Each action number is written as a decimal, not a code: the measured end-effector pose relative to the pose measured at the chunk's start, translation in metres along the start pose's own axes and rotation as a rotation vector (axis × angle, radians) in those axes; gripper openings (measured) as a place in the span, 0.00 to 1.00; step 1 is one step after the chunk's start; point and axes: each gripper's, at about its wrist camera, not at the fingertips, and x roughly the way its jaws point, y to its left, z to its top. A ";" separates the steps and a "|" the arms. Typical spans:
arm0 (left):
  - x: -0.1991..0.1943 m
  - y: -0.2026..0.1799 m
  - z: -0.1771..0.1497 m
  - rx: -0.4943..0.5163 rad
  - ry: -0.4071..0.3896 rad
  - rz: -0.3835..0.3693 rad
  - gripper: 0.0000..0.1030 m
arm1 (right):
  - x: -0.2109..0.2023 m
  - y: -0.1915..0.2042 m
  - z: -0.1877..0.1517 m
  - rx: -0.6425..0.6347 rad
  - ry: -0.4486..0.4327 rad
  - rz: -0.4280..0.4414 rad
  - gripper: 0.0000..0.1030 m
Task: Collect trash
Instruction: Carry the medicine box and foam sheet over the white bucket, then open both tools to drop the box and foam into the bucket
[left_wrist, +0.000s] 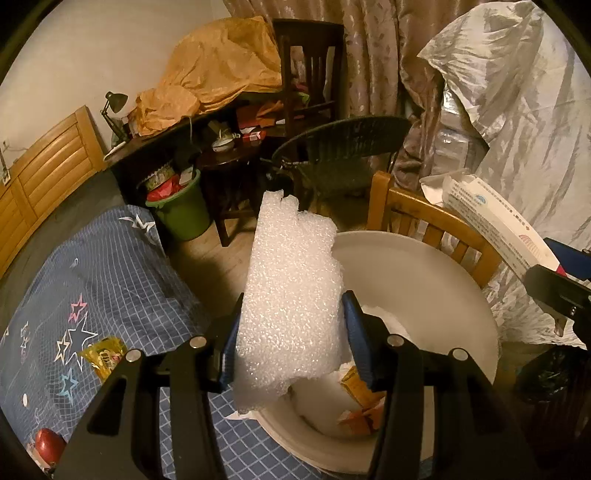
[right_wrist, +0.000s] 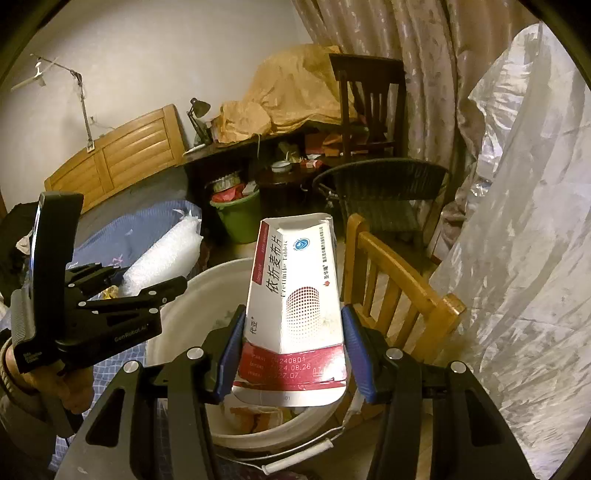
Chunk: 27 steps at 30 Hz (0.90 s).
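The bubble wrap (left_wrist: 291, 295) is white, the box (right_wrist: 295, 310) white and crimson, the bucket (left_wrist: 424, 288) off-white, the bedcover (left_wrist: 110, 280) blue-checked with stars.

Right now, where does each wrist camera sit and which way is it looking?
Left wrist: on the left gripper, looking down over the white bucket; its blue pads clamp a foam piece.
Right wrist: on the right gripper, same downward view, clamping a medicine box; a hand holds the left gripper.
Shared: bucket, green bin, wooden chair.

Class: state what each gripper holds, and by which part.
Left gripper clamps the white foam piece by its lower sides; right gripper clamps the flattened medicine box near its lower end.
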 end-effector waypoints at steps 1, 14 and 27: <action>0.001 0.000 -0.001 0.001 0.002 0.000 0.47 | 0.001 0.001 -0.001 0.001 0.003 0.001 0.51; 0.004 0.002 -0.001 -0.006 0.009 -0.001 0.47 | 0.010 0.006 -0.003 0.001 0.017 0.009 0.51; 0.009 0.002 -0.003 -0.008 0.017 -0.011 0.47 | 0.018 0.008 0.002 0.010 0.023 0.027 0.51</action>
